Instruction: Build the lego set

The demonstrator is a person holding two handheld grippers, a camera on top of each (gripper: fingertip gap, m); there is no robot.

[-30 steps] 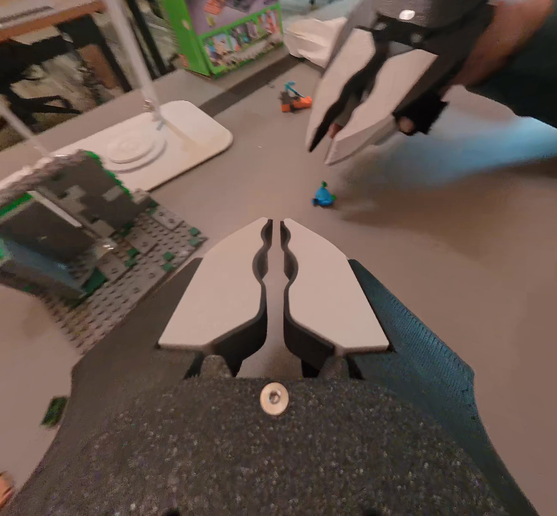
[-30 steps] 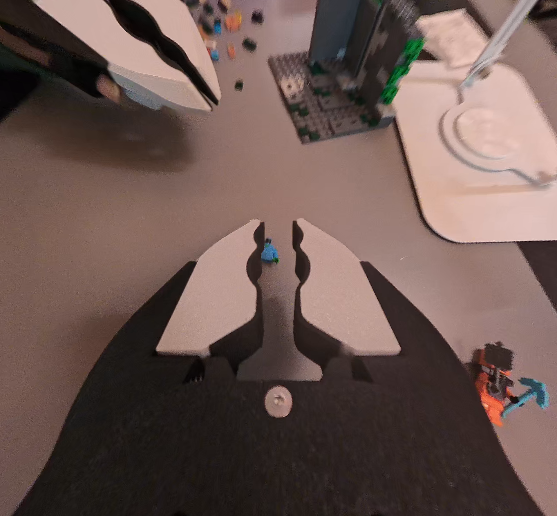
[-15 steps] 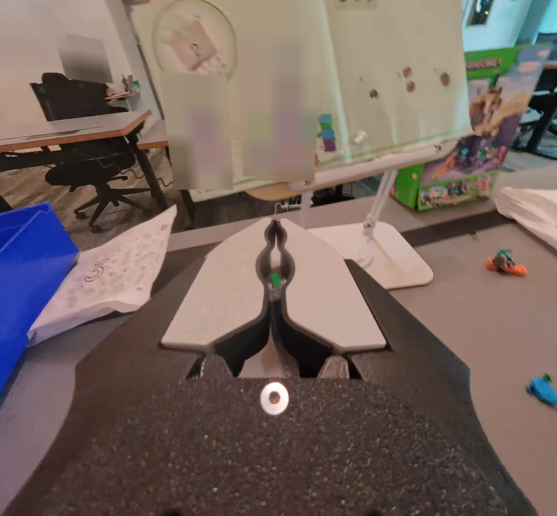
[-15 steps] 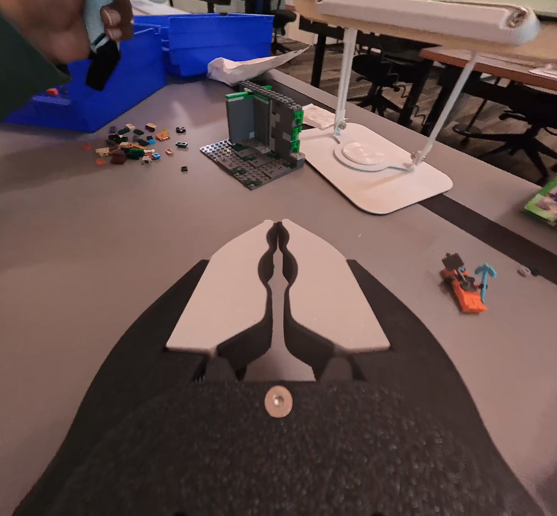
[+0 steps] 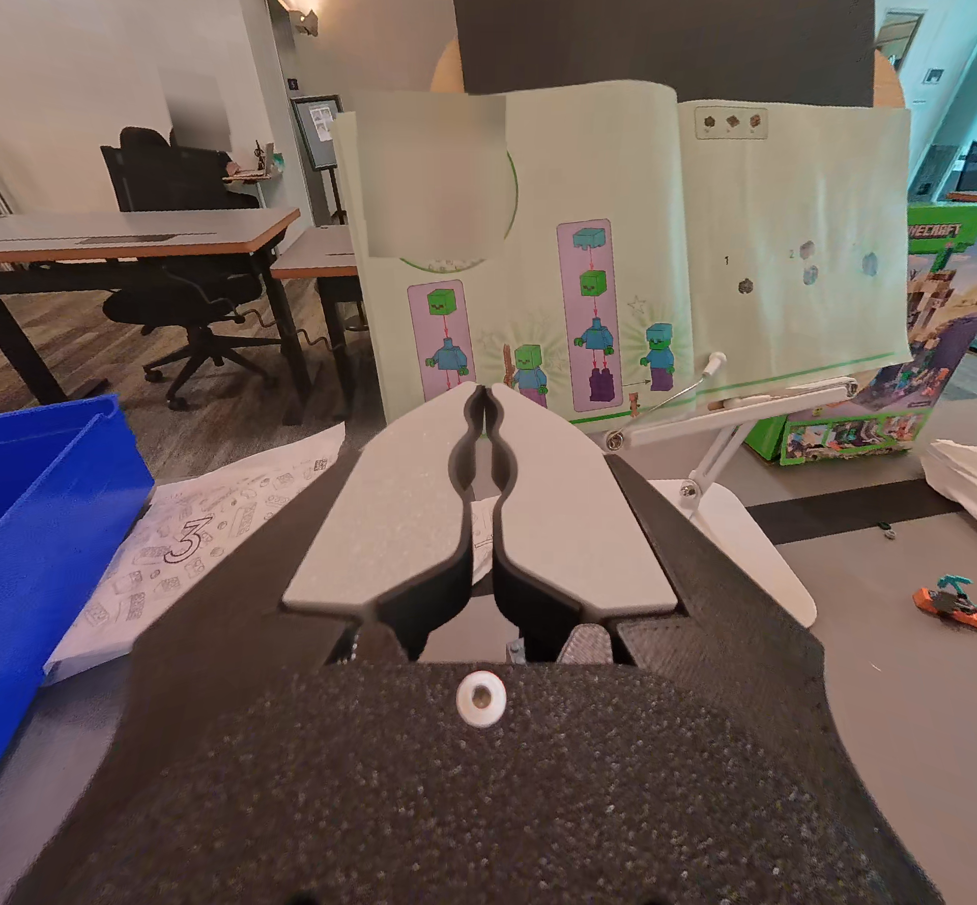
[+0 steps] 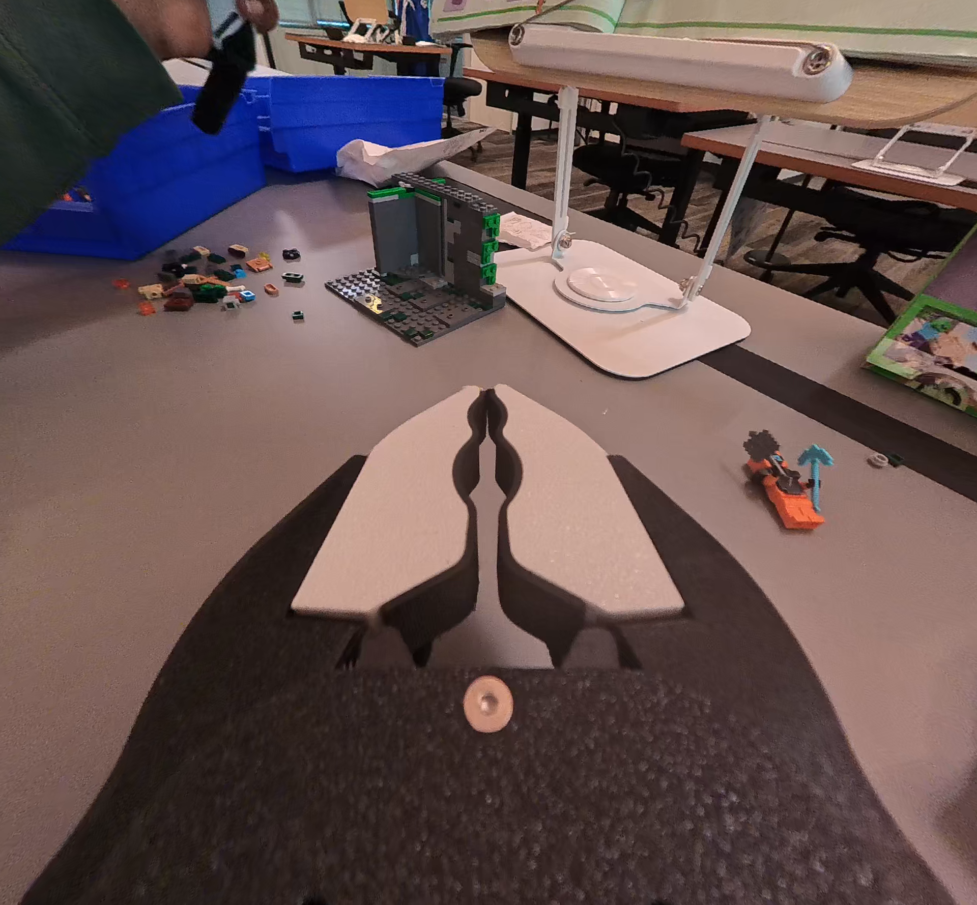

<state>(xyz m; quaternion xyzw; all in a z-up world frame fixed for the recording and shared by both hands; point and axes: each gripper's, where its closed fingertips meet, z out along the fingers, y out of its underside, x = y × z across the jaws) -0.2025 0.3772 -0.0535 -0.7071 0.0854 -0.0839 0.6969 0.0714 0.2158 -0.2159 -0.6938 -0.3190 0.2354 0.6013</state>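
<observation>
Left claw (image 5: 484, 396) clenched, empty, faced open pale-green instruction booklet (image 5: 608, 256) mid-frame. Right claw (image 6: 487, 394) clenched, empty, above grey tabletop (image 6: 158, 430). Step judged: consulting minifigure page; next, fetch loose bricks (image 6: 211, 280), left of frame.

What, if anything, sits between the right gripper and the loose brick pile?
Nothing visible does. From the right gripper, bare grey table runs up and left to the brick pile. The grey build stands to the pile's right, off that line. The gripper looks shut and empty.
</observation>
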